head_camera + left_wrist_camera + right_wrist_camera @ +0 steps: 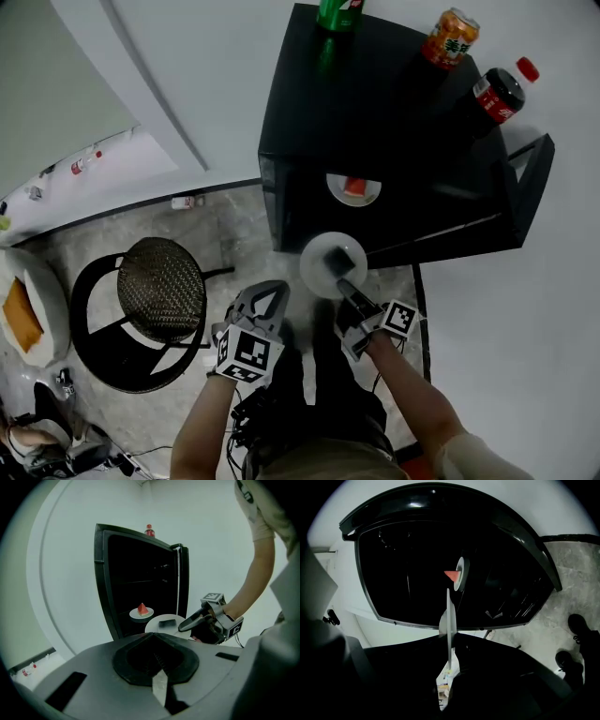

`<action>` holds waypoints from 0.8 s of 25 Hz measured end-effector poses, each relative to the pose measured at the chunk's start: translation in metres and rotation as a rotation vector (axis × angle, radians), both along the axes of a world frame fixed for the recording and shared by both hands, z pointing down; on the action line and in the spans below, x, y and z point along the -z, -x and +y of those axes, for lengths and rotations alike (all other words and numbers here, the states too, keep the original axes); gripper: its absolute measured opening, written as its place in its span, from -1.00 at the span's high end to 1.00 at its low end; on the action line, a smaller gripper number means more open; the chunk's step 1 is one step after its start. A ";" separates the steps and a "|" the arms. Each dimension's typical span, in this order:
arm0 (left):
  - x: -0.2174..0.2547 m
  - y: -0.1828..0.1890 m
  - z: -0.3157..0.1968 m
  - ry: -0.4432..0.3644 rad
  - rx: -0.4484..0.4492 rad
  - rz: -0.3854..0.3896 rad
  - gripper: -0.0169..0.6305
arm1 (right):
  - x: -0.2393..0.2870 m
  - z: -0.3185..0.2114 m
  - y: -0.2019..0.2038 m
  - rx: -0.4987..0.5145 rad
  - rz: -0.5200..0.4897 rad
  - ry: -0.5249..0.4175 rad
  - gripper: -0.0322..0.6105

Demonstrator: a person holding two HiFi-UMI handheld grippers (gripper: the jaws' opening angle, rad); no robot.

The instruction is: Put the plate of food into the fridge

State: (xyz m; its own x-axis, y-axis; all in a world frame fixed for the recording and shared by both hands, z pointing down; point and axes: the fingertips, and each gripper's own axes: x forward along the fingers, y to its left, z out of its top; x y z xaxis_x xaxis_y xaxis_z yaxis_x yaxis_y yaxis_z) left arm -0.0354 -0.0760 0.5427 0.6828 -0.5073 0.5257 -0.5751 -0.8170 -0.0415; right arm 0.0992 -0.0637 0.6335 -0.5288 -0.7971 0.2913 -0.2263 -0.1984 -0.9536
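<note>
A white plate (328, 265) with a dark piece of food (345, 254) on it hangs just in front of the open black fridge (309, 112). My right gripper (343, 287) is shut on the plate's near rim. In the right gripper view the plate (449, 620) shows edge-on between the jaws of the right gripper (448, 667). Inside the fridge stands a second plate (353, 190) with a red watermelon slice (142, 609). My left gripper (265, 302) hangs to the left of the held plate, shut and empty. The left gripper view shows the held plate (165, 625) at the fridge's mouth.
The fridge door (531, 176) stands open to the right. A green bottle (337, 11), an orange can (450, 37) and a cola bottle (502, 92) stand on the fridge. A round black stool (161, 288) is on the floor at the left, beside a white table (47, 281) bearing orange food.
</note>
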 end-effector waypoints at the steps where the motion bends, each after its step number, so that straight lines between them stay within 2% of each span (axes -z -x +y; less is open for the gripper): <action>1: -0.004 -0.002 -0.001 0.008 0.006 0.007 0.92 | -0.005 -0.003 -0.002 -0.003 0.001 0.002 0.80; 8: -0.039 -0.012 0.010 0.062 -0.013 -0.004 0.92 | -0.042 -0.013 -0.010 -0.019 0.000 0.027 0.80; 20: -0.092 -0.012 0.015 0.105 -0.025 0.005 0.92 | -0.116 -0.037 -0.021 -0.054 0.037 0.079 0.80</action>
State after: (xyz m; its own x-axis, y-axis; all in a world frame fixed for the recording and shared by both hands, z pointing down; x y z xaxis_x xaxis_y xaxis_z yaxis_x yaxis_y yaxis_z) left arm -0.0236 -0.0605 0.6342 0.6972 -0.4328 0.5715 -0.5548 -0.8306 0.0480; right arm 0.1200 -0.1004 0.7499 -0.4736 -0.7979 0.3728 -0.2481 -0.2852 -0.9258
